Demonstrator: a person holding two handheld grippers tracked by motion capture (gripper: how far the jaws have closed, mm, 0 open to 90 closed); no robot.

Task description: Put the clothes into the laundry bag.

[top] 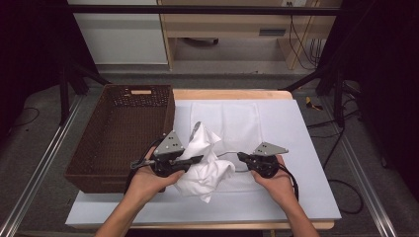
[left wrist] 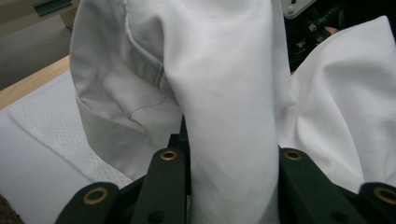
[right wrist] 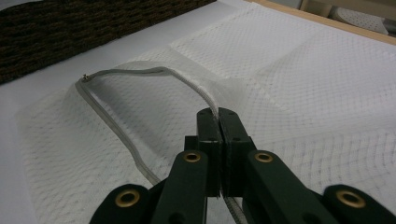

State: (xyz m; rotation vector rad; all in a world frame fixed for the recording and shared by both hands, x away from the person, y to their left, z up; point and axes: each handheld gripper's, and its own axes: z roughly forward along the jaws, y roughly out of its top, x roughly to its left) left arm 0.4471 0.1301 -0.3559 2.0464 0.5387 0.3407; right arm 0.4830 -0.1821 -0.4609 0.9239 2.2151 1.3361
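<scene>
A crumpled white garment (top: 205, 160) hangs bunched over the table's middle. My left gripper (top: 195, 159) is shut on it; in the left gripper view a thick fold of the cloth (left wrist: 224, 93) runs down between the two jaws (left wrist: 231, 157). Under it lies a flat white mesh bag (top: 237, 121) with a zipped mouth. My right gripper (top: 240, 156) is shut on the bag's zipper edge (right wrist: 140, 72), and its jaws (right wrist: 218, 114) meet on the zip and lift it into an arch above the mesh (right wrist: 303, 70).
A brown woven basket (top: 99, 143) stands at the table's left, right beside my left hand, and its wall (right wrist: 70, 28) shows in the right gripper view. A pale sheet (top: 306, 163) covers the wooden table. Dark frame posts and cables flank both sides.
</scene>
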